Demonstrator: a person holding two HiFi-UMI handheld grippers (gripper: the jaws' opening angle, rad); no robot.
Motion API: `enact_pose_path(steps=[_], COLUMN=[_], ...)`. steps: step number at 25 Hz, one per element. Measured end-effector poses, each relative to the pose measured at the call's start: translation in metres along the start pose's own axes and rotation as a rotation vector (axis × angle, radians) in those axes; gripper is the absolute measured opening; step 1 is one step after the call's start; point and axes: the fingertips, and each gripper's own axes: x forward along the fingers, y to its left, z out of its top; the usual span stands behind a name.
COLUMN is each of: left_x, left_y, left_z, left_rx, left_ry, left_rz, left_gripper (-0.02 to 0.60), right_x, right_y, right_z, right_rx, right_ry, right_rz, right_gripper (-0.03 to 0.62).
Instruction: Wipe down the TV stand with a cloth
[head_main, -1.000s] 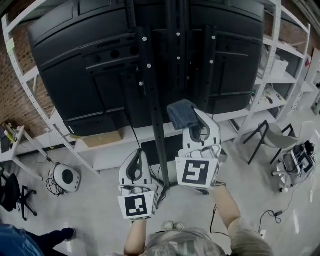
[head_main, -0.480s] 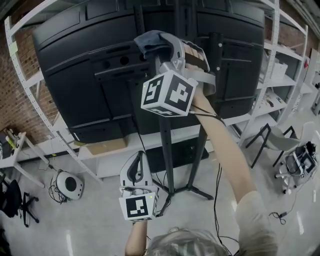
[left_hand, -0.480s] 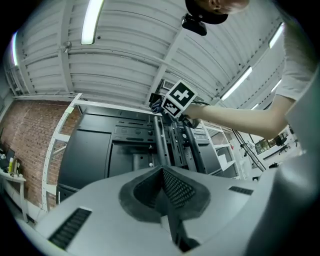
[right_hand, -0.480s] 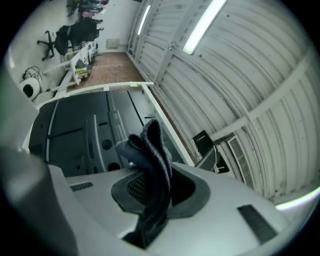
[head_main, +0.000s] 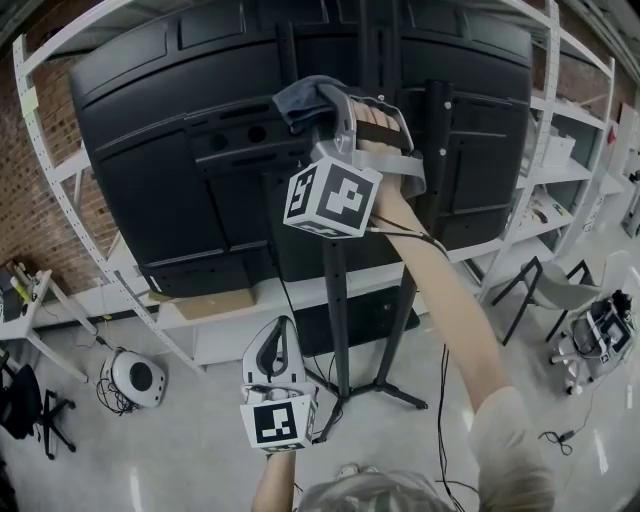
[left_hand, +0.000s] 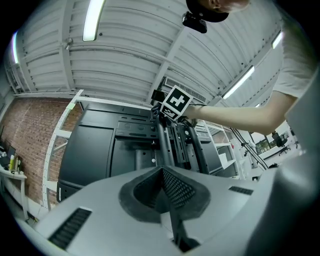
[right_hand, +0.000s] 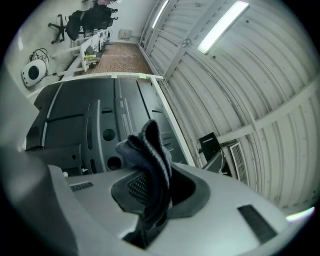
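Observation:
A black TV stand (head_main: 338, 300) holds the back of a large black TV (head_main: 150, 170) on upright posts and a bracket. My right gripper (head_main: 318, 100) is raised high against the bracket, shut on a folded blue-grey cloth (head_main: 300, 96). In the right gripper view the cloth (right_hand: 149, 160) stands up between the jaws, in front of the TV's back panel (right_hand: 80, 125). My left gripper (head_main: 277, 345) hangs low near the stand's base and is shut with nothing in it. In the left gripper view the jaws (left_hand: 162, 187) meet, pointing up at the stand's post (left_hand: 161, 145).
White metal shelving (head_main: 560, 150) frames the TV on both sides. A low white shelf with a cardboard box (head_main: 205, 300) runs behind the stand. A round white device (head_main: 138, 375) and cables lie on the floor at left. A chair (head_main: 545, 280) and equipment (head_main: 600, 330) stand at right.
My right gripper has swung up with the cloth from beside the post's lower part to the bracket high on the TV's back. The left gripper has stayed low.

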Motion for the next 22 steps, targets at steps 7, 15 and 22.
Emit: enact_pose_path(steps=[7, 15, 22], left_x=[0.003, 0.009, 0.017], left_y=[-0.004, -0.012, -0.023], left_z=[-0.013, -0.019, -0.022], left_rx=[-0.011, -0.015, -0.022], left_ry=[0.019, 0.038, 0.049], left_rz=[-0.005, -0.010, -0.025], left_gripper=[0.015, 0.015, 0.015], right_x=[-0.001, -0.007, -0.013], right_y=[0.016, 0.022, 0.029], right_z=[-0.008, -0.012, -0.013], right_rx=[-0.022, -0.014, -0.006], right_ry=[0.006, -0.005, -0.010], right_rz=[0.028, 0.044, 0.089], right_gripper=[0.058, 0.058, 0.058])
